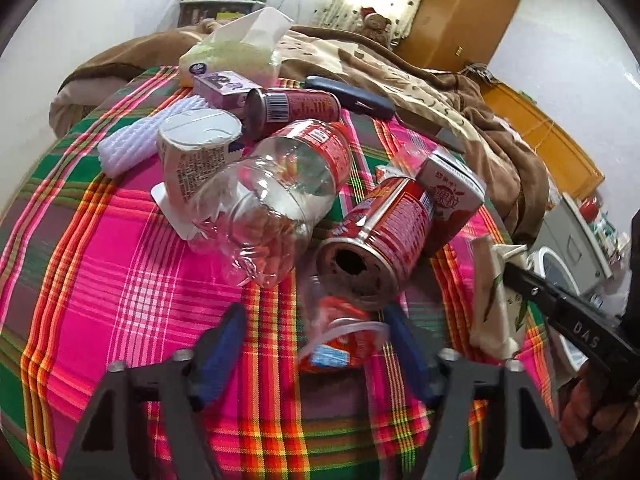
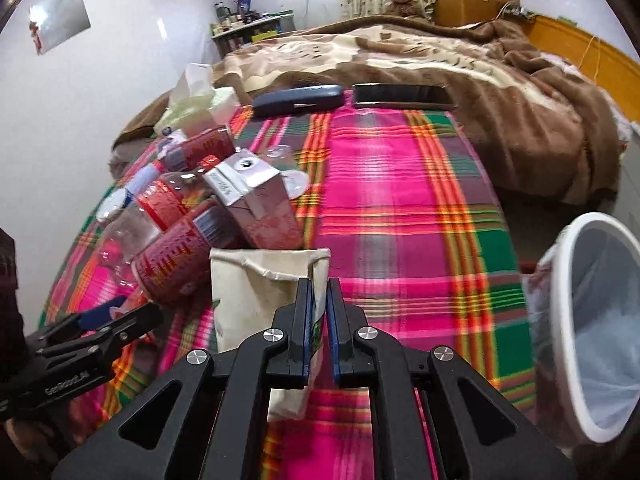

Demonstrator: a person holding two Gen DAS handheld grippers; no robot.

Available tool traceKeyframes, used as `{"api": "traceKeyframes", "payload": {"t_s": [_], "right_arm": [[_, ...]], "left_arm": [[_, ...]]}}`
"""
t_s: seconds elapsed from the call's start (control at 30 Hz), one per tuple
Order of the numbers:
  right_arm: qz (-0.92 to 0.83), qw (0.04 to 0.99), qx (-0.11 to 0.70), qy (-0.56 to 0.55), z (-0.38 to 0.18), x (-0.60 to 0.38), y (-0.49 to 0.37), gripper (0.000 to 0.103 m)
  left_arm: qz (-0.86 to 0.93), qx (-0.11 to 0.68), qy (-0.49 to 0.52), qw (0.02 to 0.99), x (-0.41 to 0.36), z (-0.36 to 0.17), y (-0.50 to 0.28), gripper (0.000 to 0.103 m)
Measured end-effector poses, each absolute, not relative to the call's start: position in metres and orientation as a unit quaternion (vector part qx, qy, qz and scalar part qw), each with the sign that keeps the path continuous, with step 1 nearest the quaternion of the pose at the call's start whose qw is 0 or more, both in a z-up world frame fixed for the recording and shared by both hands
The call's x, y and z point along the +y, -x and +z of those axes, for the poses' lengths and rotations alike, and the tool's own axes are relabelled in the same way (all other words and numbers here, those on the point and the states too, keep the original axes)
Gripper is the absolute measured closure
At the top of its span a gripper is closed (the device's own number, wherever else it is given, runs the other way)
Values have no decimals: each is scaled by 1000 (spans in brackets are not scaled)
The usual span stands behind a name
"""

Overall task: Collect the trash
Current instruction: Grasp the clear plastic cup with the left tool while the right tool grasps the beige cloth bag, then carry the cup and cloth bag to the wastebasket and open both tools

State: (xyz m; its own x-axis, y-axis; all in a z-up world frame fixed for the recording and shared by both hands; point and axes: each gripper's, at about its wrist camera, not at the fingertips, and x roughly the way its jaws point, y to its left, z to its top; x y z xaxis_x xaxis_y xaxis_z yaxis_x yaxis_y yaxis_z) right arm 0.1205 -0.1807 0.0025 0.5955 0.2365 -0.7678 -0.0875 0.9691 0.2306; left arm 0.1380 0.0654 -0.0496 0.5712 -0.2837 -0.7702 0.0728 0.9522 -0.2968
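Note:
A heap of trash lies on the plaid cloth [image 1: 120, 264]: a clear bottle [image 1: 276, 192], two red cans [image 1: 376, 236] [image 1: 292, 108], a red carton [image 1: 452, 192], a white cup [image 1: 196, 152]. My left gripper [image 1: 316, 344] is open, its blue fingers on either side of a crushed clear bottle with a red label [image 1: 340, 340]. My right gripper [image 2: 318, 300] is shut on a cream paper bag [image 2: 256, 296], also seen in the left wrist view [image 1: 496, 300]. A white trash bin [image 2: 592, 332] stands at the right.
A tissue pack [image 1: 228, 56], a purple box [image 1: 224, 86] and white foam netting [image 1: 132, 140] lie at the far left. A dark case [image 2: 300, 100] and a black phone [image 2: 400, 94] lie at the cloth's far edge. A brown blanket [image 2: 440, 80] covers the bed beyond.

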Motion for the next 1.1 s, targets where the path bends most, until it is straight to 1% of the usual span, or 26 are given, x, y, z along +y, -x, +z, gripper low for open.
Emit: {"api": "traceKeyframes", "payload": {"t_s": [0.03,0.1,0.17,0.2,0.23,0.27,0.3,0.33,0.5,0.6,0.67,0.7,0.73,0.77,0.83,0.9,1.1], "right_arm": [[101,885,445,-95,0,-180,-120,96],[111,879,451,-108,-5,-177,-121,95],[115,876,454,-112,-10,-173,-120,91],[115,876,455,-112,-12,-171,-118,85],[116,875,457,-113,-14,-170,-116,76],[119,874,457,-114,-15,-170,-113,69],[123,874,456,-116,-16,-169,-109,55],[126,874,454,-118,-17,-170,-106,50],[128,878,442,-128,-22,-171,-97,51],[133,888,428,-100,-20,-163,-87,51],[131,894,421,-82,-21,-160,-83,57],[132,895,419,-78,-21,-159,-81,66],[136,897,413,-77,-20,-158,-79,80],[139,898,410,-72,-19,-156,-78,84],[136,901,408,-58,-18,-154,-77,85],[139,901,406,-63,-18,-156,-77,86],[134,902,401,-88,-16,-168,-76,88]], "left_arm": [[-99,452,116,879,67,-50,-138,45],[-92,453,115,879,70,-51,-138,54],[-91,453,119,879,72,-51,-137,55],[-92,452,123,879,73,-52,-137,56],[-92,451,124,879,74,-52,-137,56],[-90,452,123,879,74,-51,-136,56],[-86,452,121,880,73,-51,-135,56],[-84,451,118,881,73,-51,-133,56],[-87,448,118,882,73,-52,-129,55],[-79,448,104,884,69,-52,-127,54],[-73,447,88,887,64,-52,-125,54],[-72,445,83,889,62,-52,-124,54],[-69,444,81,890,61,-52,-122,54],[-68,443,84,890,61,-52,-122,54],[-65,444,83,890,61,-52,-122,54],[-59,443,84,891,62,-52,-121,59],[-61,440,82,892,57,-50,-117,60]]}}
